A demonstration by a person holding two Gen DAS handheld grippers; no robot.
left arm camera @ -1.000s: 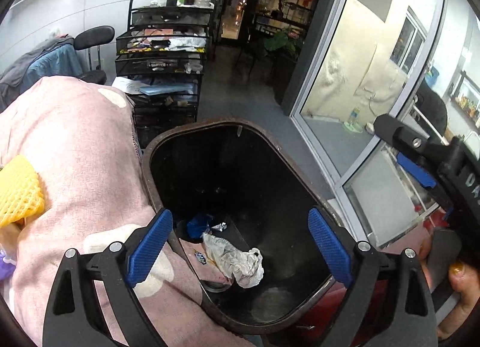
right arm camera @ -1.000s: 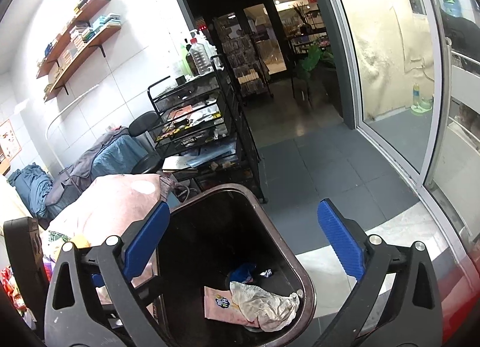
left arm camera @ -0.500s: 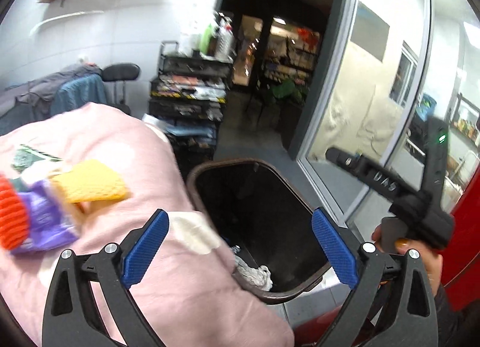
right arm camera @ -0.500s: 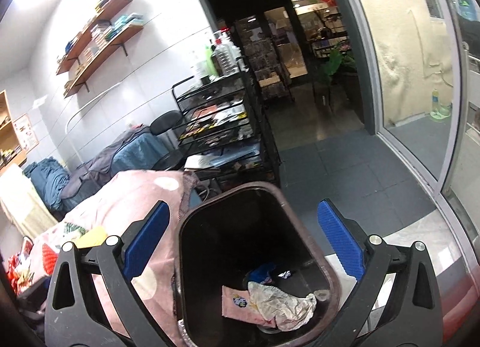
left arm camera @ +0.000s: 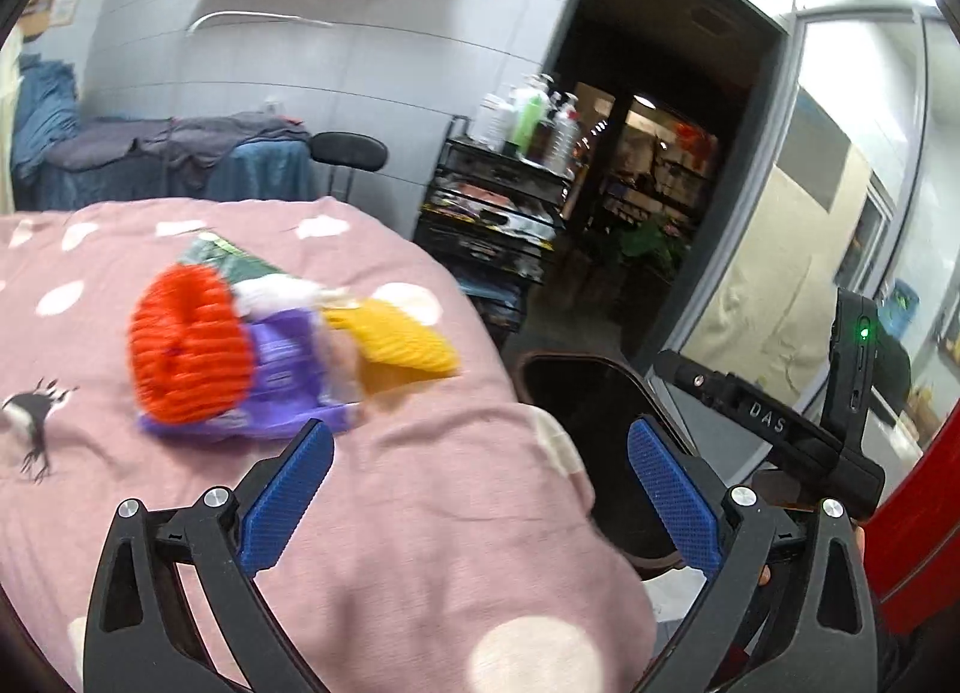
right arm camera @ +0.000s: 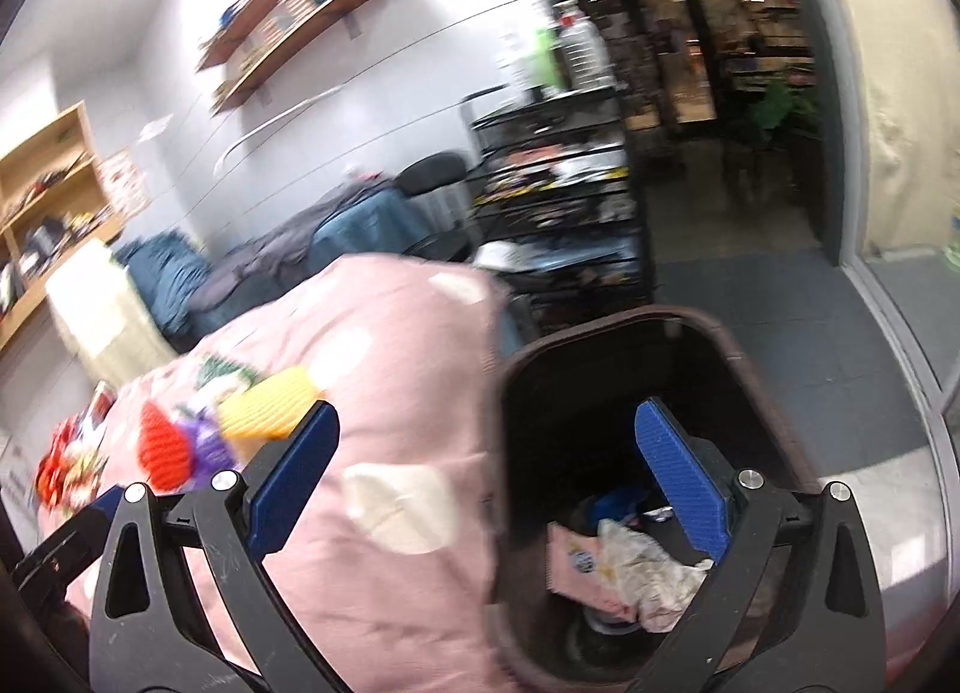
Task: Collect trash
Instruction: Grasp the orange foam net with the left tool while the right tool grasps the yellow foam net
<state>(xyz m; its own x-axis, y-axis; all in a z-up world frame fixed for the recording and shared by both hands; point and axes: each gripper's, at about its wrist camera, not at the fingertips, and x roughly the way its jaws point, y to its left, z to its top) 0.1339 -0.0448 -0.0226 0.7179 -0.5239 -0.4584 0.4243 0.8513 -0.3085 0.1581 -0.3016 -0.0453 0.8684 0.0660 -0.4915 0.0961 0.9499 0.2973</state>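
- Trash left to grab: a little heap on the pink polka-dot blanket (left arm camera: 420, 513), made up of an orange ribbed foam net (left arm camera: 186, 348), a purple plastic wrapper (left arm camera: 282, 387) touching it, and a yellow foam net (left arm camera: 402, 342) on the bin side.
- Dark brown plastic bin (right arm camera: 600, 327) sits right beside the blanket, with a crumpled white paper (right arm camera: 648, 573) and pink packet (right arm camera: 570, 567) inside already.
- Left gripper (left arm camera: 480, 489) is wide open, empty, and near the heap, so I'd say it's reaching for the next pickup.
- Right gripper (right arm camera: 486, 483) is spread open too, holding nothing, over the bin edge.
- Next move probably needs lining up on the purple wrapper or yellow net, closing gently since foam squishes.
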